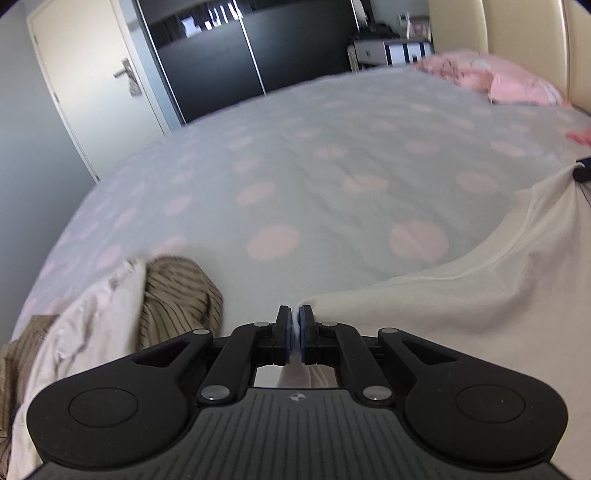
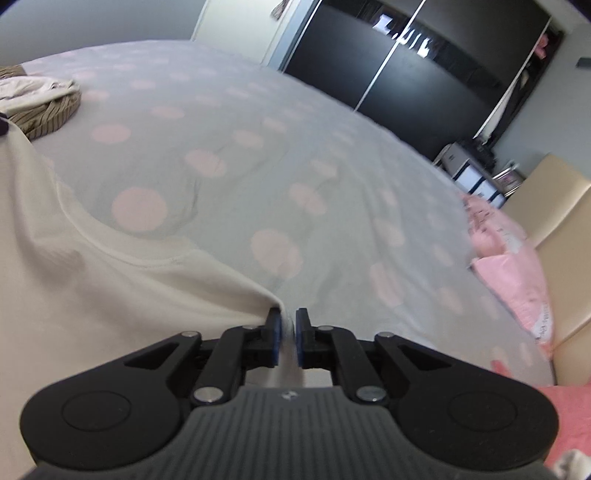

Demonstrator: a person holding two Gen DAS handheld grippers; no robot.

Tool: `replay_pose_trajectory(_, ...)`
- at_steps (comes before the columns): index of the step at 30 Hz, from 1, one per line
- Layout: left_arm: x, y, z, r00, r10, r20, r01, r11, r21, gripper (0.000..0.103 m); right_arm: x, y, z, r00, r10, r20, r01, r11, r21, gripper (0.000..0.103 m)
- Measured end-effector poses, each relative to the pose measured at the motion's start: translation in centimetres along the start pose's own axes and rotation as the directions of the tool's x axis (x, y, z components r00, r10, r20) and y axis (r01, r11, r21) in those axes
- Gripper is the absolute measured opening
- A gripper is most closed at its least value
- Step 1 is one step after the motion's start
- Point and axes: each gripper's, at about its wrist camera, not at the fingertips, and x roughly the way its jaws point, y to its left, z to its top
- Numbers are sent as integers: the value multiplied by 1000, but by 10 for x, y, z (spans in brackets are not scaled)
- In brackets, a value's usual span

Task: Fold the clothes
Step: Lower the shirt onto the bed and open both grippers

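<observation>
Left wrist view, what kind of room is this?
Most likely a bedroom: a bed with a polka-dot cover, a pink pillow against a padded headboard, and a dark sliding-door wardrobe behind it.

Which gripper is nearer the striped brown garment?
Left. The left gripper sits just beside the striped brown garment; the right gripper is far across the cream shirt.

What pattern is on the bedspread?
Pale grey bedspread with large pink polka dots, clearest in the left wrist view.
</observation>
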Motion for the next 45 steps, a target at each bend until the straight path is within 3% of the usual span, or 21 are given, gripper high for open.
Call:
replay_pose_trajectory(3,9,4,-4,999,-14,-30,13,1000,-27,10,-2,-8,-1,1000,15,-17,-15,1000,-4,30)
replay_pose_trajectory(8,1,14,-4,1000,-19,-18,17,996,-83,41,-30,-33,-6,1000,4,-20,-4,1000,2,32)
replay_pose_trajectory(17,-43,19,-16,1000,-30,1,30,992,-125,42,-83,-50,-34,998,17,-53,-14,998,60,37)
replay_pose_trajectory(21,-60,20,-30,999,-43,-30,39,990,-136,44,-102,-50,-51,997,32,-64,-26,995,94,43)
replay_pose_trajectory(26,-76,20,-51,995,-57,-77,47,991,-128,46,-117,-45,-75,996,60,-72,-49,988,146,44)
replay_pose_trajectory(31,-77,27,-71,991,-88,-104,68,981,-180,52,-116,-43,-93,991,114,-70,-92,961,259,44)
replay_pose_trajectory(34,-70,25,-77,986,-107,-128,79,976,-204,52,-109,-36,-95,970,221,-99,-182,934,307,49)
replay_pose_trajectory(39,-62,15,-83,977,-128,-169,97,979,-179,52,-101,-1,-100,907,373,-195,-319,911,262,65)
replay_pose_trajectory(41,-61,16,-84,976,-127,-175,95,979,-180,52,-92,13,-107,892,371,-259,-318,921,224,58)
replay_pose_trajectory(42,-61,17,-84,976,-126,-176,93,979,-184,52,-88,18,-110,888,357,-291,-309,930,198,32)
replay_pose_trajectory(43,-61,18,-84,976,-125,-178,91,978,-187,52,-84,22,-112,884,340,-321,-297,939,176,15)
replay_pose_trajectory(44,-61,19,-84,976,-124,-179,89,978,-190,52,-83,20,-112,885,319,-338,-277,946,170,4)
replay_pose_trajectory(45,-61,19,-85,976,-123,-180,87,977,-194,52,-84,16,-109,893,298,-338,-253,952,173,3)
